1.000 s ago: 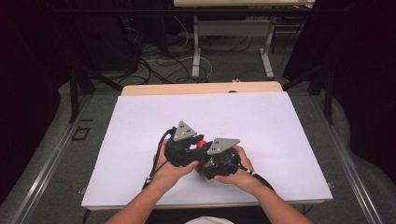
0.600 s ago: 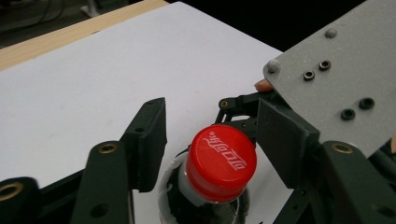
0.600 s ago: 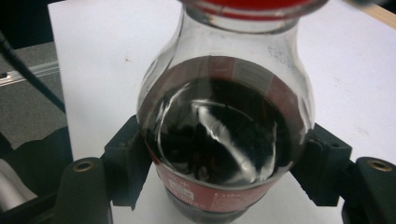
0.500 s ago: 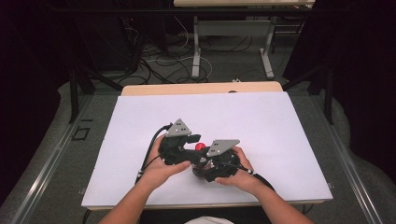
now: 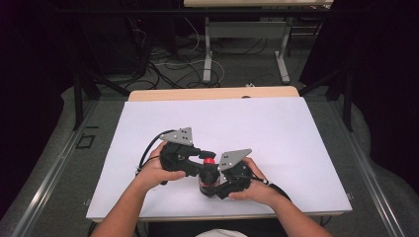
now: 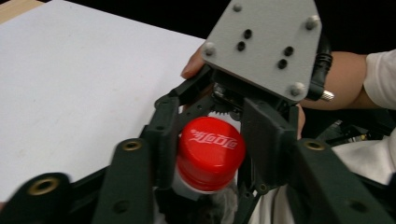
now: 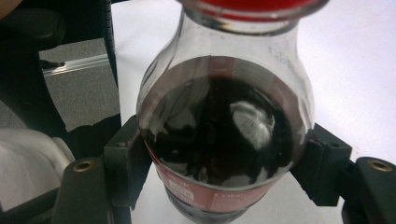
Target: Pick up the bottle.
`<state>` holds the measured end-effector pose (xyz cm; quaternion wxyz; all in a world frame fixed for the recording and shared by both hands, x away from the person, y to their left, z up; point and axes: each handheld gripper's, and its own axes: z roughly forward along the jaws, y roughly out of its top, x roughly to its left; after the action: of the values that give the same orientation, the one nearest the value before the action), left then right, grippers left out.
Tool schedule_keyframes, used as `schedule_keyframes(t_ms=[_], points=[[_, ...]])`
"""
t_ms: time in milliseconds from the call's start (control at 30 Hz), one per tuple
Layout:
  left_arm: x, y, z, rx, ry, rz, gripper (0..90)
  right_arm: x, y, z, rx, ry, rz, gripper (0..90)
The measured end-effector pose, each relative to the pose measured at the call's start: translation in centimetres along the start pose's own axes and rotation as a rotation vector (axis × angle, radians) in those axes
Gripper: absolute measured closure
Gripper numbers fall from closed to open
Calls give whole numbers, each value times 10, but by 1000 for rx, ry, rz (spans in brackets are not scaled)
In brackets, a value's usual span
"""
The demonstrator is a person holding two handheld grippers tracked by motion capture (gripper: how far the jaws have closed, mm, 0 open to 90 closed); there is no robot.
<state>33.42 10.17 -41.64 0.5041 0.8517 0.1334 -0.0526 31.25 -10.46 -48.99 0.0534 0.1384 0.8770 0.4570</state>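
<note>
A small cola bottle (image 7: 224,130) with dark drink and a red cap (image 6: 210,151) stands near the front of the white table (image 5: 276,128). My right gripper (image 7: 224,161) is shut on the bottle's body, its pads pressing both sides. My left gripper (image 6: 212,140) reaches in from the left at cap height; its jaws have just been closing, and they are now shut on the cap. In the high view the left gripper (image 5: 203,158) and right gripper (image 5: 210,183) meet at the bottle (image 5: 206,178), each held by a hand.
The white sheet covers most of the table, with bare room to the left, right and beyond the hands. A wooden strip (image 5: 212,93) edges the far side. Cables and table legs (image 5: 207,49) lie on the floor behind.
My left hand and its gripper have shifted a little to the left while staying at the cap. The right gripper and the bottle have kept still.
</note>
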Motion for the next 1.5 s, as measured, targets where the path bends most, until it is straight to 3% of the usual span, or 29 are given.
schedule_keyframes(t_ms=[100, 200, 367, 467, 533, 600, 667, 733, 833, 900, 1033, 1167, 1300, 1400, 1500], points=[[-1, -2, 0, -18, 24, -3, 608, 0, 0, 0, 7, -2, 10, 294], [-6, -2, 2, -17, 94, -11, 613, 0, 0, 0, 9, -39, 18, 294], [-19, 3, 10, -11, 270, -63, 615, -3, 0, 2, 19, -103, 43, 294], [-29, 7, 19, -23, 394, -119, 616, -4, -1, 2, 15, -154, 61, 295], [-33, 9, 24, -40, 479, -187, 616, -5, -1, 1, 17, -165, 79, 294], [-38, 10, 29, -44, 545, -208, 615, -5, -1, 1, 28, -189, 84, 294], [-42, 10, 36, -60, 593, -241, 615, -5, -2, 2, 30, -215, 102, 294], [-44, 10, 38, -54, 615, -258, 613, -7, -3, 3, 29, -210, 91, 294], [-41, 11, 35, -49, 584, -262, 608, -7, -4, 3, 28, -200, 104, 294], [-36, 11, 31, -45, 528, -257, 576, -8, -3, 2, 26, -181, 92, 294], [-26, 10, 19, -43, 414, -201, 463, -8, -3, 1, 12, -166, 79, 294], [-21, 8, 8, -40, 300, -160, 430, -7, -2, 0, 11, -128, 74, 294], [-15, 6, 3, -2, 206, -64, 428, -6, -2, 0, 3, -94, 68, 294], [-12, 4, 2, 29, 162, -37, 458, -5, 0, -1, 9, -60, 62, 293], [-11, 3, 3, 24, 139, -25, 485, -4, 0, -1, -1, -49, 49, 294]])
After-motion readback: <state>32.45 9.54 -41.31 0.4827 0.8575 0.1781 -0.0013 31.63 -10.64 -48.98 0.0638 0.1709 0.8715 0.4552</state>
